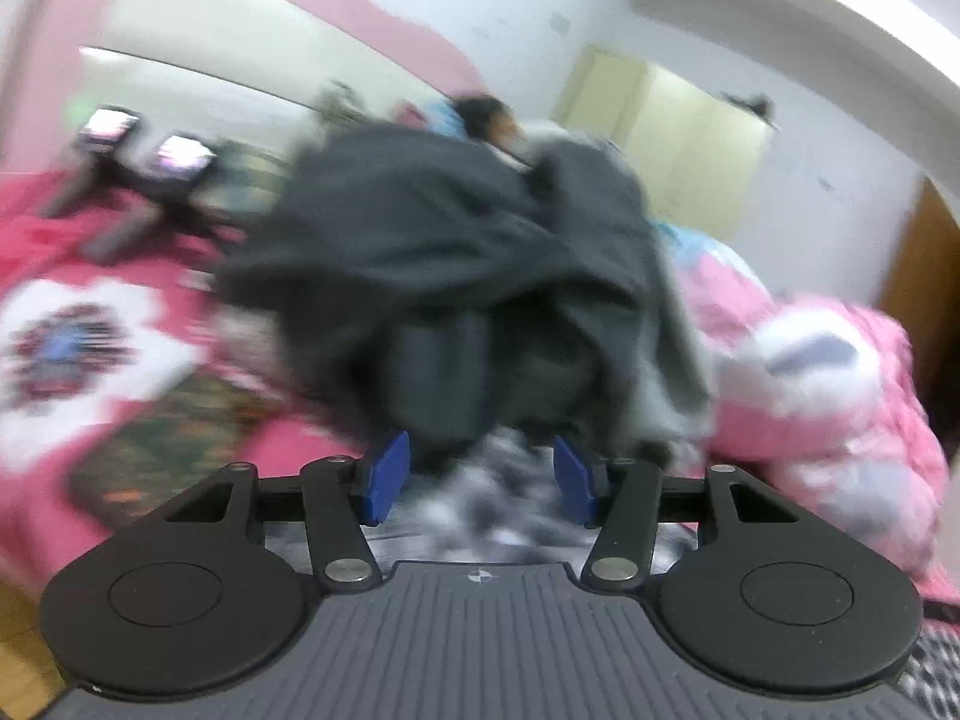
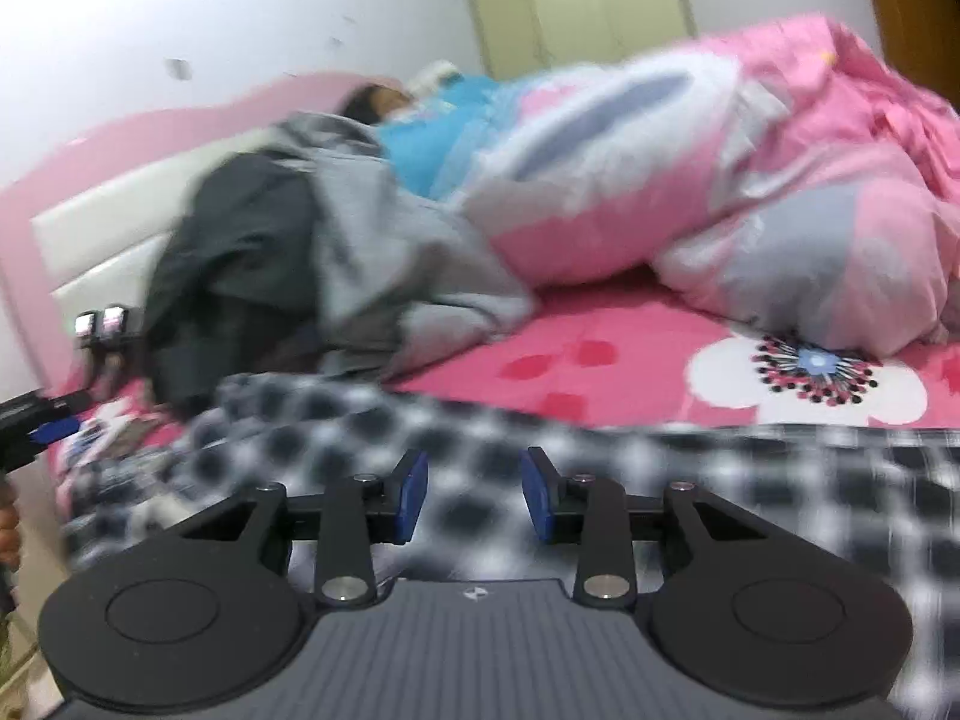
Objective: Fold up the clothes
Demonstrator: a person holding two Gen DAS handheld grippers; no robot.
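Both views smeared with motion blur; edges of cloth hard to read.

Risks first. My left gripper (image 1: 483, 474) has its jaws apart with nothing pinched between the blue pads (image 1: 389, 477). The dark grey garment (image 1: 456, 258) bulks up right ahead of the fingertips; whether it touches them I cannot tell. If I close now I judge I would catch a random bunch of cloth, not a hem or corner, and drag the heap into a worse tangle. My right gripper (image 2: 474, 495) also stands with jaws apart, empty, hovering over the black-and-white checked cloth (image 2: 600, 480). A blind pinch there could take two layers at once, or snag the pink flowered bedsheet (image 2: 630, 348) beneath, and lift the bedding with the garment. A person lies at the head of the bed under the pink quilt (image 2: 780, 192); a pull on the light grey garment (image 2: 384, 252), which lies against the quilt, could disturb them. Two small lit screens on a stand (image 1: 144, 150) sit near the dark heap; a swung sleeve could knock them.

The clothes. Nothing looks folded yet. The dark grey piece is a crumpled mound with deep folds, part of it draped over the light grey one, towards the headboard side of the bed. The checked cloth lies spread across the near edge of the bed, under both my grippers, fairly flat to the right and rumpled to the left.
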